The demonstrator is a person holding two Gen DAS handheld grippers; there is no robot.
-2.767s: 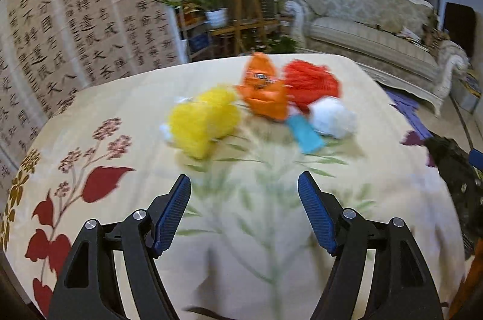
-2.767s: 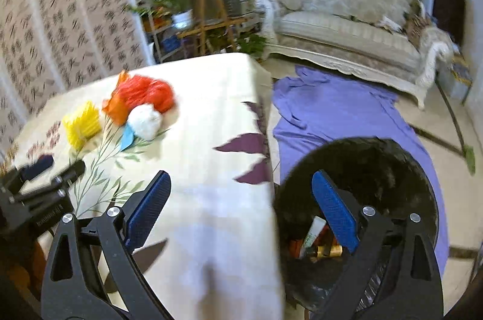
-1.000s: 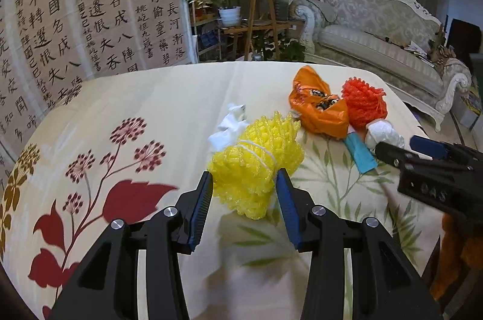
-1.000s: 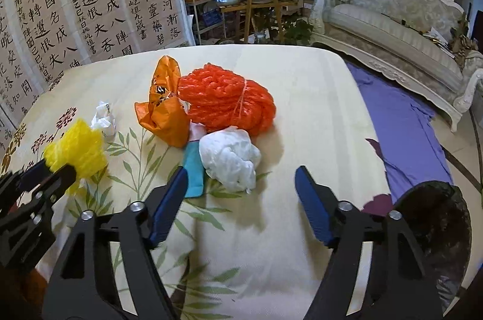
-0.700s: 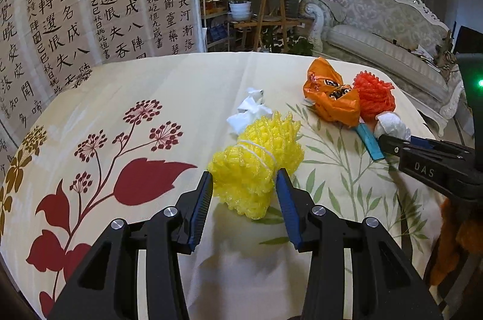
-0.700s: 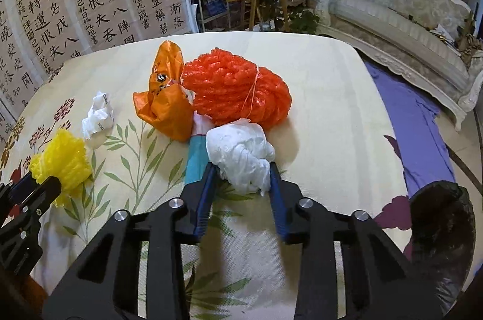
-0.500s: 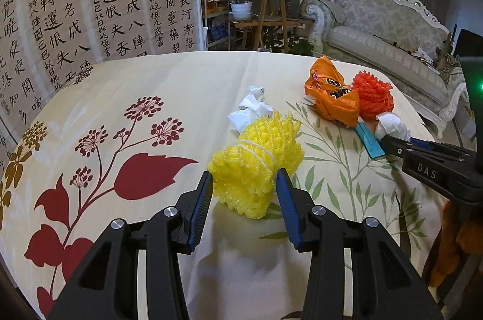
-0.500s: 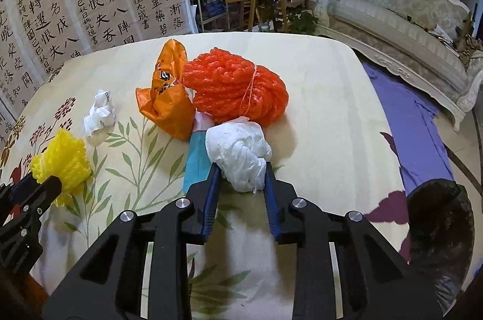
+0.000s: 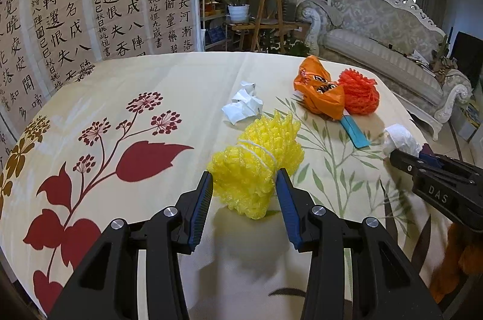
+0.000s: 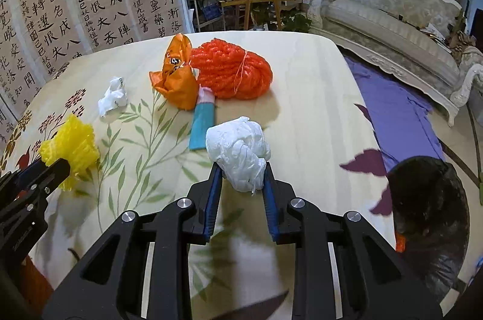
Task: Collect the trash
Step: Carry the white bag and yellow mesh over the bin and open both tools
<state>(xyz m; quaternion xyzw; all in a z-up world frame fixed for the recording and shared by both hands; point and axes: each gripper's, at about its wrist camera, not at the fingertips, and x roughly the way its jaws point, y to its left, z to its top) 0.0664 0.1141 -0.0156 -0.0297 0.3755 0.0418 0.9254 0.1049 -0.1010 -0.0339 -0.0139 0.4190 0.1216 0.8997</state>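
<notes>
Over the floral tablecloth (image 9: 126, 96), left gripper (image 9: 244, 184) clamps the yellow mesh bundle (image 9: 256, 163); right gripper (image 10: 241, 179) pinches the white plastic wad (image 10: 238, 147). Beyond: blue wrapper (image 10: 202, 125), crumpled paper (image 9: 243, 107), orange bag (image 10: 178, 81), red mesh bundle (image 10: 234, 69). Black bin (image 10: 428, 205) stands right of the table.

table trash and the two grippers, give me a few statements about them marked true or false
1. The left gripper is shut on the yellow mesh bundle. True.
2. The right gripper holds the orange bag. False: its fingers clamp the white plastic wad.
3. The blue packet lies between the orange bag and the white wad. True.
4. The crumpled white paper is inside the black bin. False: it lies on the tablecloth.
5. The red mesh bundle touches the orange bag. True.
</notes>
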